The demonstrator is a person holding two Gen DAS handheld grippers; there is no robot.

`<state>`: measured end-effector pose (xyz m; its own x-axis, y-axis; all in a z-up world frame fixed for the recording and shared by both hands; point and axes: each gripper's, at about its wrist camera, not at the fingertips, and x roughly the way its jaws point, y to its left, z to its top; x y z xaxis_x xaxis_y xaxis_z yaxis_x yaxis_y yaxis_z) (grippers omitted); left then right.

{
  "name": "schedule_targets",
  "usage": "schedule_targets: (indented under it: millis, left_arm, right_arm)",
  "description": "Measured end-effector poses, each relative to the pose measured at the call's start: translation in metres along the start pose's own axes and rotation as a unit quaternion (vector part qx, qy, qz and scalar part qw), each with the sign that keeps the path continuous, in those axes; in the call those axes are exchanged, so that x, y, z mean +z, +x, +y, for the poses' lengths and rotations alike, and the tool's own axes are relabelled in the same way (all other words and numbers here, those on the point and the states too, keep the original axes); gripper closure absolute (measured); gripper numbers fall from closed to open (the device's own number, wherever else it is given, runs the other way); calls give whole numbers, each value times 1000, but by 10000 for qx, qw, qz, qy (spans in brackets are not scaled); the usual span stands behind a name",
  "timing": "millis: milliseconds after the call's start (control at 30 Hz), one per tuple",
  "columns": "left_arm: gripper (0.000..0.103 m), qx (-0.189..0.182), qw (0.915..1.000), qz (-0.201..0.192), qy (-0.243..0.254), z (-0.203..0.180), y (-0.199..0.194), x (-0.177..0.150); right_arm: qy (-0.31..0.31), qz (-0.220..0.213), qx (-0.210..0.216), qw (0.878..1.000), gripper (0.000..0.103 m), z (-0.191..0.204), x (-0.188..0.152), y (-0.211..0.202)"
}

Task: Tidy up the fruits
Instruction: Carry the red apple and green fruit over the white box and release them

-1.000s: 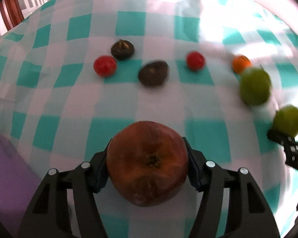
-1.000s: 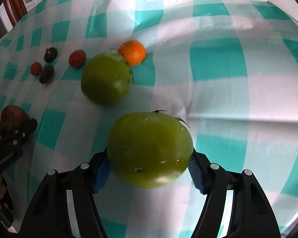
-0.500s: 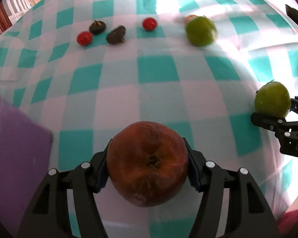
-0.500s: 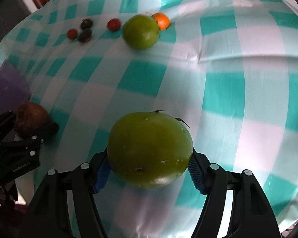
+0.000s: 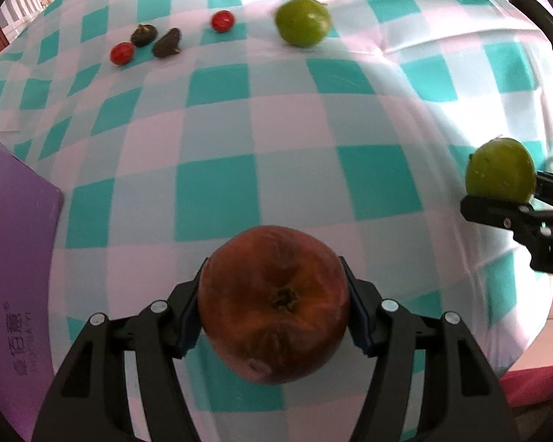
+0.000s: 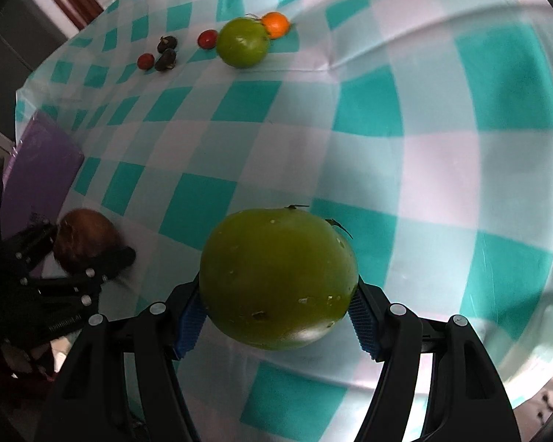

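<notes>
Left wrist view: my left gripper (image 5: pixel 274 302) has its pads clamped on the brown-red fruit (image 5: pixel 274 305), jaws about half spread around it. A second ago the little pile sat close ahead; now the two red fruits (image 5: pixel 223 21), the two dark ones (image 5: pixel 166 42) and the loose green fruit (image 5: pixel 302 22) are way up at 11 to 12 o'clock, and the purple board (image 5: pixel 14 243) has slid in at 9. So I've pulled back towards the near edge of the checked tablecloth (image 5: pixel 217 180).

Right wrist view: right gripper (image 6: pixel 278 309) squeezes the other green fruit (image 6: pixel 278 276), also about half open. The orange (image 6: pixel 275 24) and the rest are far off at 11 to 12 o'clock. Looks like both fruits are heading to a new spot, maybe that board.
</notes>
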<state>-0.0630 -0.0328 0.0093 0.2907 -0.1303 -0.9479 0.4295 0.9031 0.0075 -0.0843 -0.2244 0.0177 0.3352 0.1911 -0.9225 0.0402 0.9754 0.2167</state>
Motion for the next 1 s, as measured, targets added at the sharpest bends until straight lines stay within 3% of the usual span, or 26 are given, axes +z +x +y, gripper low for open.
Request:
schedule_targets:
  millis: [200,533,800,1000]
  left_arm:
    - [39,-101,9999,-26,7,-18,-8,-4]
    - [39,-19,9988,-313,-371,3,-27,6]
    - [39,23,9940,-909,-611,37,-69,17]
    - [39,98,9847,-1485,-908,85,-111,16]
  right_arm:
    - [187,-105,270,9994,37,-10,1,-8]
    - [-6,-217,526,9984,37,-8,15,-16]
    - [-321,-317,753,9961,37,29,41,-17]
    - [-502,-491,1181,9905,37,87,69,-21]
